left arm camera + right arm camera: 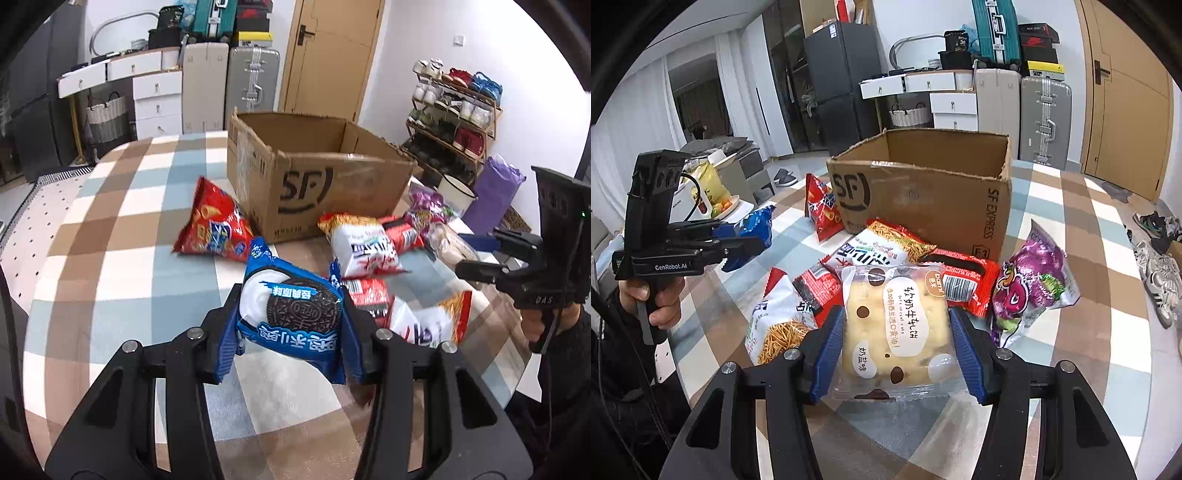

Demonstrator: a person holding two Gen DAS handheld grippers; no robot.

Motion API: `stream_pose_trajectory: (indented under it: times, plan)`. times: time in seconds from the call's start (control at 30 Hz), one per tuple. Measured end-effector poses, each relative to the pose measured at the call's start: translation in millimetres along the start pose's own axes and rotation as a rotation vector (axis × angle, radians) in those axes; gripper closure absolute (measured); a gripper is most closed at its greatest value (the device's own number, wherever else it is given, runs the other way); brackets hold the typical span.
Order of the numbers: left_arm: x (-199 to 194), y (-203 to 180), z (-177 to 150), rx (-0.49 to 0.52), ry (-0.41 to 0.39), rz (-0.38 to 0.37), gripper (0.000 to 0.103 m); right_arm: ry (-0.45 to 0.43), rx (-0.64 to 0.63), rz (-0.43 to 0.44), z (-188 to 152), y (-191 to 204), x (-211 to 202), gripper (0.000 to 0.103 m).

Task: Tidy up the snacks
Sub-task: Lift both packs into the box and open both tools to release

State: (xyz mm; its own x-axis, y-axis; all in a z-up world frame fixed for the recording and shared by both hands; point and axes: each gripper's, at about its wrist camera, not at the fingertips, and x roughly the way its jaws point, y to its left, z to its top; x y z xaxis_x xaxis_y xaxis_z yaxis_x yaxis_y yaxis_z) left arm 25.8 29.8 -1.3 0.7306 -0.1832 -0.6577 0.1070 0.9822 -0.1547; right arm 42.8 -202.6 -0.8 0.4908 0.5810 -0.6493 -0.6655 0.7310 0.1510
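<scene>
Both jaws pinch snacks: left gripper clamps an Oreo pack, right gripper a nougat cake packet, lifted off the table, presumably bound for the open cardboard box.

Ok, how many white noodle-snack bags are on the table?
2. One lies just in front of the cardboard box; the other is nearer, left of the cake packet in the right gripper. Others may be hidden under the pile.
</scene>
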Motion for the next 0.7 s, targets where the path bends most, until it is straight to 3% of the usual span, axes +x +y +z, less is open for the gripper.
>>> stream_pose_trajectory:
  times: [0.7]
  plan:
    - [-15,-29,71,0.002,-0.123,-0.002,0.059,-0.148,0.091,-0.026,39,-10,-33,0.046]
